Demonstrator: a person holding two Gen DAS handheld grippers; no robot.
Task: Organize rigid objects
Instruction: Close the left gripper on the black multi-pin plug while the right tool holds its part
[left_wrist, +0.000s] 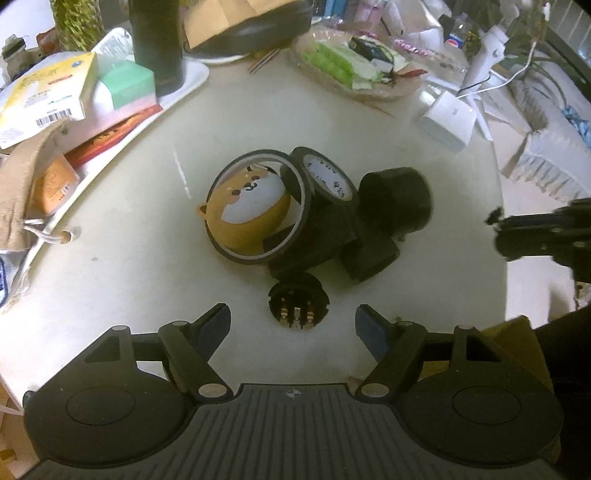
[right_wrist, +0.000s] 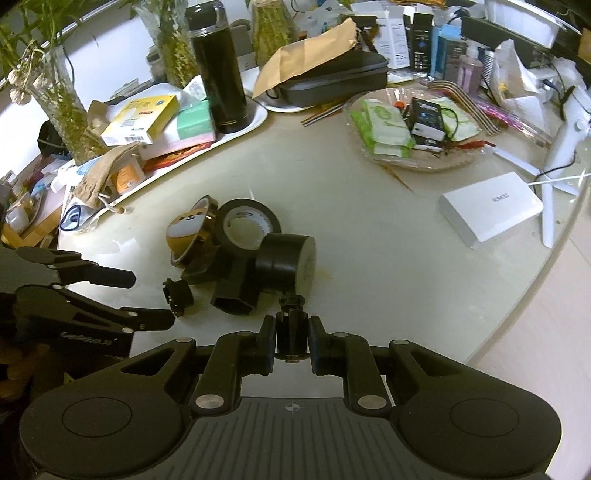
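A cluster of small rigid objects sits bunched at the centre of a cluttered tabletop (left_wrist: 147, 206), apparently gathered there for sorting: a thin tape ring (left_wrist: 255, 206) leaning around a round orange dog-face piece (left_wrist: 247, 214), a black tape roll (left_wrist: 325, 184) propped against it, a black cylinder (left_wrist: 395, 199) and a hexagonal black part (right_wrist: 236, 291) just beside them. The left hand-held gripper (left_wrist: 293, 325) hovers with its jaws parted about halfway and nothing between them, lined up on a small black round connector (left_wrist: 298, 301) lying apart at the near edge of the group, likely the next piece to be picked. The right hand-held gripper (right_wrist: 292, 339) is clamped narrow on a small black mount (right_wrist: 291, 332), whose knurled upper end lies close under the cylinder; whether the two are joined cannot be made out. Trays of boxes, a dark flask (right_wrist: 219, 74) and a white box (right_wrist: 491, 208) ring the work area, well apart. Where the pieces are meant to go is not shown, and the hexagonal part's far end is hidden behind the tape roll.
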